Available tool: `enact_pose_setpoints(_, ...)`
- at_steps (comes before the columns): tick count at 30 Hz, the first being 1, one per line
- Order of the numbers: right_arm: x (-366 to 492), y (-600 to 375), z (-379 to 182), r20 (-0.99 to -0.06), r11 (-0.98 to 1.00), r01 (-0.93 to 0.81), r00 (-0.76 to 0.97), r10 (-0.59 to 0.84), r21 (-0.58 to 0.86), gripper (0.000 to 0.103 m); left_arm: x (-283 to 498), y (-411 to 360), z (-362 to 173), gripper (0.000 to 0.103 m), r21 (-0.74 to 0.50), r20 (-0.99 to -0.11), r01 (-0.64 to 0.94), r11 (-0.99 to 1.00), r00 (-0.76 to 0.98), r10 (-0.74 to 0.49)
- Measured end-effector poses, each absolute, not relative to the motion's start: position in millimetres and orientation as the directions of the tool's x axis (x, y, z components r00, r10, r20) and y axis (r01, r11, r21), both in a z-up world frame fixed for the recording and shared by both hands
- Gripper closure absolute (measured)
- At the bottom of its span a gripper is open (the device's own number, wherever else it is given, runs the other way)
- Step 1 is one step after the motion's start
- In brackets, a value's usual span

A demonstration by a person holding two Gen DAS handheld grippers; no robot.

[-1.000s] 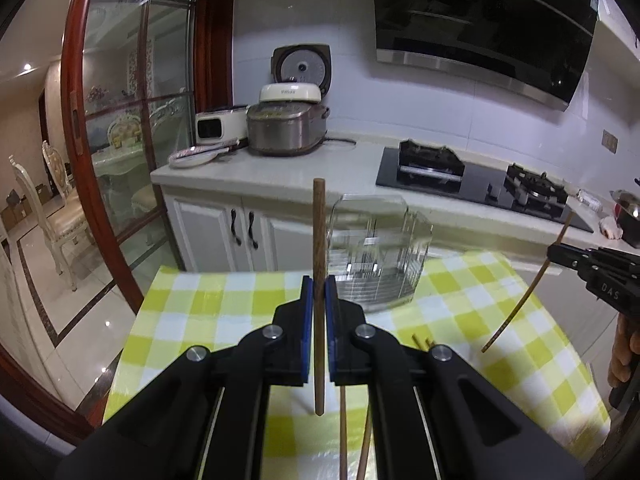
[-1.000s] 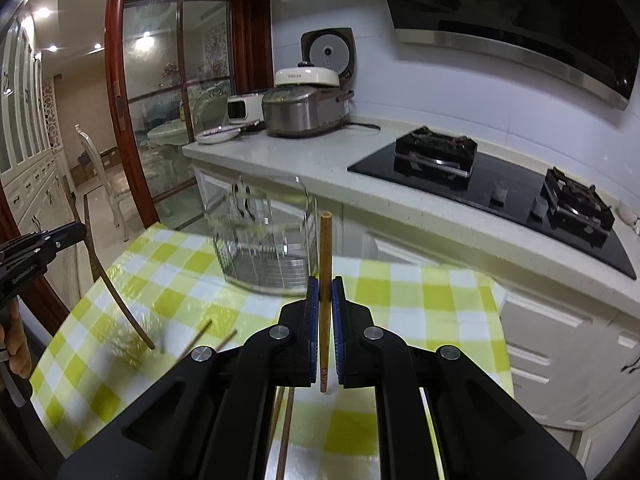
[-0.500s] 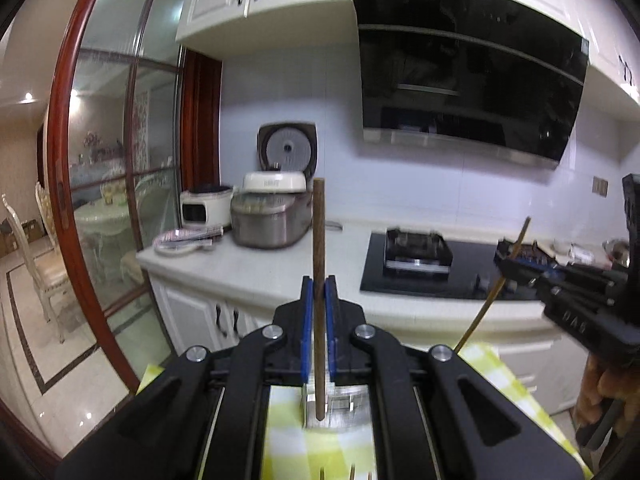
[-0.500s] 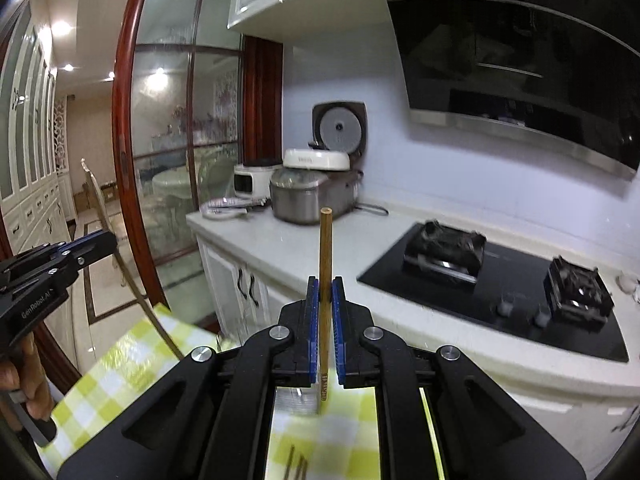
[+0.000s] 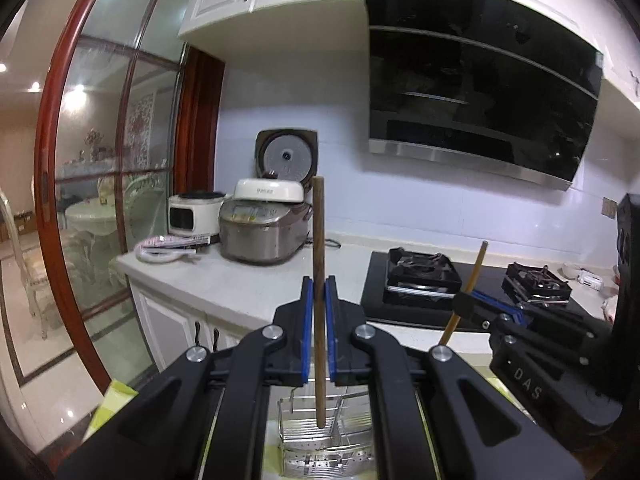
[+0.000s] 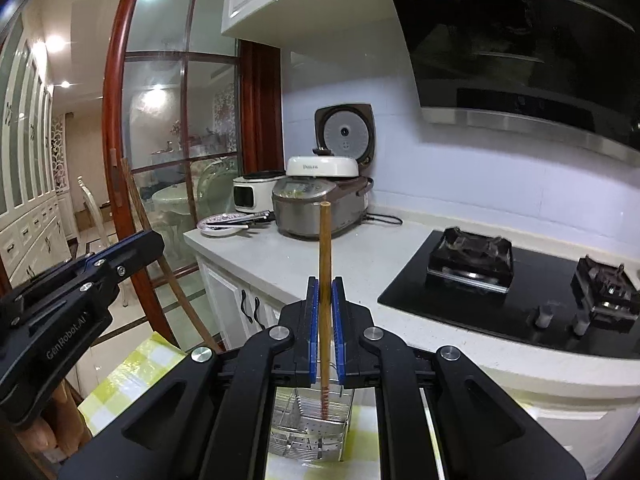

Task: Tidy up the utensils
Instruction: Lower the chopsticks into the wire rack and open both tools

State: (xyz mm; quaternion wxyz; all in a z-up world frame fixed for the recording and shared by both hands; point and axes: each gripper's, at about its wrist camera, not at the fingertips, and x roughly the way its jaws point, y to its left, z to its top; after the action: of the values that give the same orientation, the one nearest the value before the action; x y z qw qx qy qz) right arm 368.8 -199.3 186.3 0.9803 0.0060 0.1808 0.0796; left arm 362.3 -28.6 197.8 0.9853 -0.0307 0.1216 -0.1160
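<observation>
A dark brown chopstick (image 5: 319,280) is clamped upright between the blue pads of the left gripper (image 5: 319,332), its lower tip hanging above a metal utensil rack (image 5: 320,440) seen through the gap in the gripper frame. A lighter bamboo chopstick (image 6: 325,288) is pinched in the same way by the right gripper (image 6: 325,328), its patterned lower end lying in front of the same rack (image 6: 310,428). Both pairs of jaws are narrowed onto their sticks – no gap is seen at the pads. In the left wrist view the right gripper (image 5: 466,306) is seen at the right with its stick tilted; in the right wrist view the left gripper (image 6: 120,256) is seen at the left.

The rack stands on a yellow-and-white checked tablecloth (image 6: 132,368). Behind it runs a white countertop (image 5: 240,280) over white cabinets, on which 2 rice cookers (image 5: 264,228) – 1 with its lid raised – and a plate (image 6: 218,226) are set. A black gas hob (image 6: 520,292) is sunk into the counter under a dark range hood (image 5: 480,108). At the left, a red-framed glass door (image 5: 100,180) gives onto a dining room.
</observation>
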Motion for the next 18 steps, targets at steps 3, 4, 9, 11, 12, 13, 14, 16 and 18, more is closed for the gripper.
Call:
enact_pose_setpoints(3, 381, -202, 167, -0.366, 0.989, -0.138, 0.919, 0.148, 0.052, 0.094, 380, -28, 177, 0.097, -0.102, -0.266, 0.204, 0.974, 0.938, -0.224)
enact_pose_setpoints(4, 383, -202, 162, -0.366, 0.99, -0.134, 0.92, 0.142, 0.048, 0.094, 384, -28, 171, 0.097, -0.106, -0.274, 0.201, 0.974, 0.935, -0.223)
enact_pose_setpoints(9, 393, -199, 139, -0.382, 0.992, -0.125, 0.915, 0.127, 0.029, 0.093, 400, -24, 144, 0.097, -0.138, -0.328, 0.199, 0.97, 0.915, -0.234)
enact_pose_setpoints(11, 395, -200, 132, -0.387, 0.993, -0.111, 0.915, 0.113, 0.029, 0.093, 404, -24, 137, 0.097, -0.14, -0.341, 0.195, 0.971, 0.911, -0.232)
enact_pose_setpoints(12, 396, -201, 130, -0.388, 0.994, -0.103, 0.915, 0.107, 0.029, 0.093, 408, -24, 133, 0.097, -0.144, -0.35, 0.194, 0.97, 0.907, -0.233)
enact_pose_setpoints(13, 397, -201, 128, -0.392, 0.995, -0.098, 0.914, 0.101, 0.029, 0.093, 410, -23, 129, 0.097, -0.147, -0.358, 0.194, 0.97, 0.904, -0.235)
enact_pose_setpoints(14, 398, -202, 126, -0.397, 0.995, -0.094, 0.913, 0.097, 0.027, 0.093, 410, -22, 127, 0.096, -0.15, -0.364, 0.189, 0.97, 0.902, -0.232)
enact_pose_setpoints(16, 397, -204, 124, -0.402, 0.996, -0.09, 0.911, 0.094, 0.03, 0.093, 410, -19, 122, 0.092, -0.156, -0.371, 0.181, 0.971, 0.9, -0.228)
enact_pose_setpoints(18, 395, -207, 123, -0.401, 0.996, -0.08, 0.912, 0.087, 0.033, 0.093, 410, -15, 120, 0.072, -0.161, -0.37, 0.167, 0.973, 0.904, -0.216)
